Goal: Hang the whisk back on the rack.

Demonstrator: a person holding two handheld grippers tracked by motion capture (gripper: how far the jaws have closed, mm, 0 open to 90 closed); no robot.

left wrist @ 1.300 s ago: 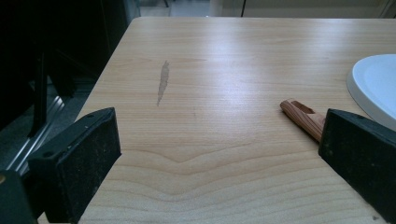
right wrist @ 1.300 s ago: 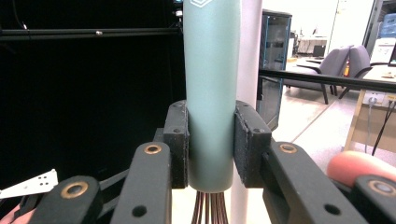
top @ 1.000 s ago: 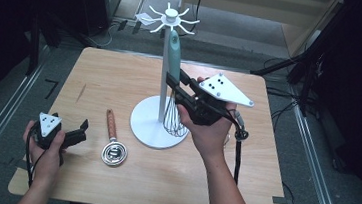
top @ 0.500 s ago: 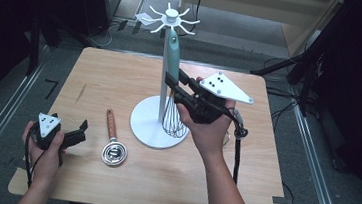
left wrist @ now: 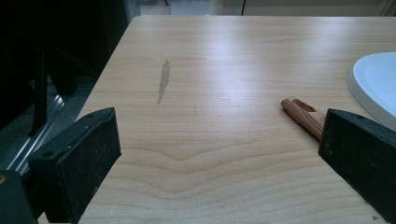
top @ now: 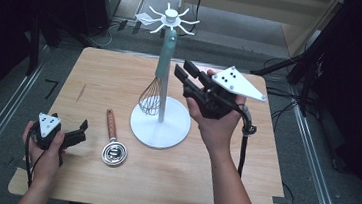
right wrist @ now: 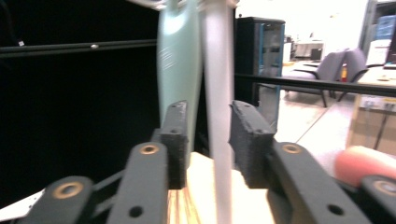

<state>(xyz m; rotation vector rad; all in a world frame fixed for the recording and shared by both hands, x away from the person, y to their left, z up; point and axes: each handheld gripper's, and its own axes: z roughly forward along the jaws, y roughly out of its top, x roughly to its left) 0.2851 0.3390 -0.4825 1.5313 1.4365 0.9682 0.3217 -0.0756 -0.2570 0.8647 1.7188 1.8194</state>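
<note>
Whisk (top: 157,82) hanging upright, handle up, wires down

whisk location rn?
High view: the whisk hangs from a hook of the white rack at table centre, beside its pole, just left of the right claw.

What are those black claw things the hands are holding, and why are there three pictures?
A person holds a squeeze tool, called a gripper, in each hand. One picture comes from a camera up high; the other two come from small cameras riding on the grippers. On the wooden table stands a white rack with a whisk hanging from its top. A wooden-handled utensil lies flat nearby. The right gripper is raised beside the whisk's pale green handle; its jaws have just been closing, but they grip nothing yet. The left gripper rests open near the table's edge, holding nothing.
</note>
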